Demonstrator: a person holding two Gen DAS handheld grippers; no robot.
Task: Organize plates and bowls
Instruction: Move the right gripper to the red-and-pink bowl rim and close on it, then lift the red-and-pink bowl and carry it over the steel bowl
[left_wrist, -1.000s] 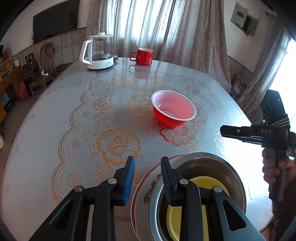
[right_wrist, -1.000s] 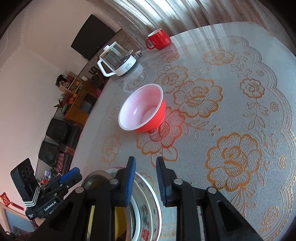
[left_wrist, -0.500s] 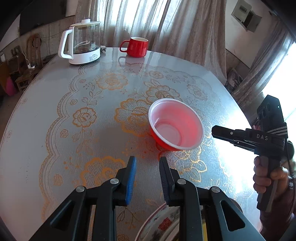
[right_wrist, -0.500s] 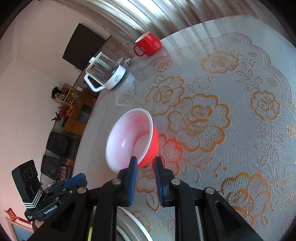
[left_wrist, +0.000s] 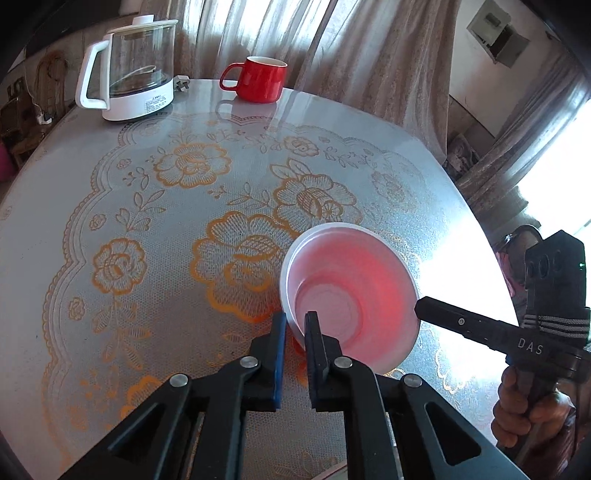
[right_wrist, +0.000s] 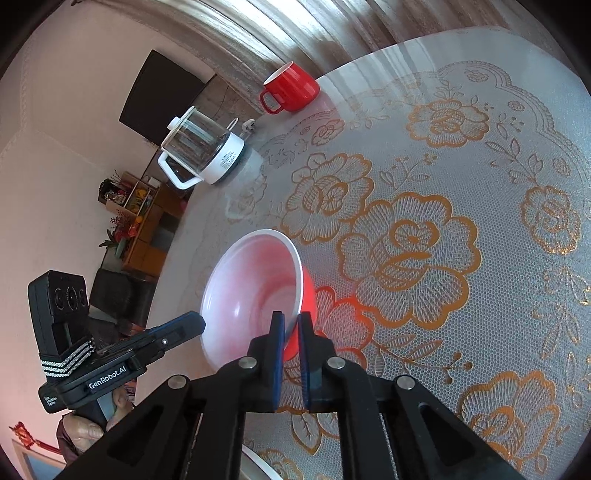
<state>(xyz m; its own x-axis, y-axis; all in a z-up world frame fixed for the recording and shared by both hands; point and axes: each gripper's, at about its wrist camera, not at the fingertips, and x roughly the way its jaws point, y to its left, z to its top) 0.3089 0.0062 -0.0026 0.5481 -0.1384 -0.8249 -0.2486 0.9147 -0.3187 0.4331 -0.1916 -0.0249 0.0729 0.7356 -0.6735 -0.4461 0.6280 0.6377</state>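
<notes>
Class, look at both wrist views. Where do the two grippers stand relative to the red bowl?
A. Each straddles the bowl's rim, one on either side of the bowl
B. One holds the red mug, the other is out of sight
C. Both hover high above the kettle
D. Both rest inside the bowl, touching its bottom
A: the left gripper and the right gripper each have one finger inside and one outside the rim of the red bowl, on opposite sides.

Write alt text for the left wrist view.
The left gripper has its jaws astride the near rim of a red bowl on a floral lace tablecloth. The right gripper reaches the bowl's other side; a glass kettle and red mug stand behind.
</notes>
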